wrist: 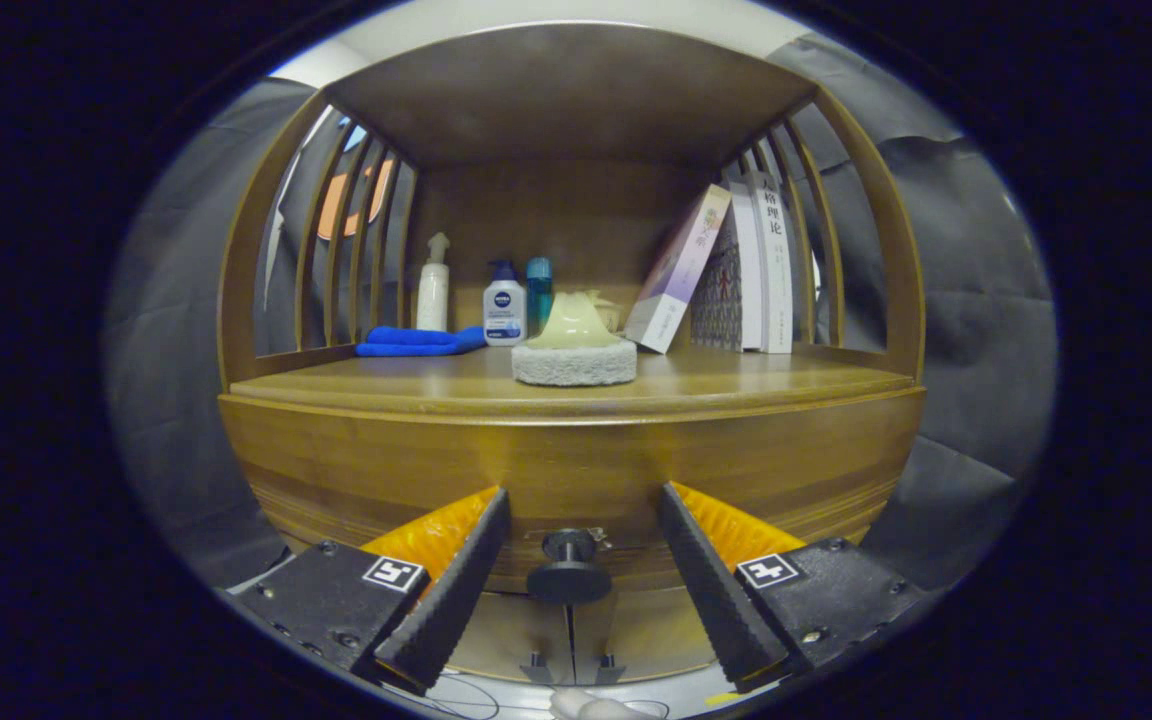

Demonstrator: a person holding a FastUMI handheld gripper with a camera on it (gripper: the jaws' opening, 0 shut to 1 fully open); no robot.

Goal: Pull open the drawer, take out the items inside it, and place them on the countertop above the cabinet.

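Observation:
A wooden cabinet faces me, its drawer front closed under the countertop. A round dark knob sticks out of the drawer front. My gripper is open, with the knob between its two fingers and a gap on each side. The fingertips reach close to the drawer front. On the countertop sit a grey round sponge pad with a pale yellow handle, a folded blue cloth, a white spray bottle, a white-and-blue lotion bottle and a teal bottle.
Several books lean at the back right of the countertop. Curved wooden slats wall both sides, and a shelf board roofs it. Below the drawer are two cabinet doors with small handles. Cables lie on the floor.

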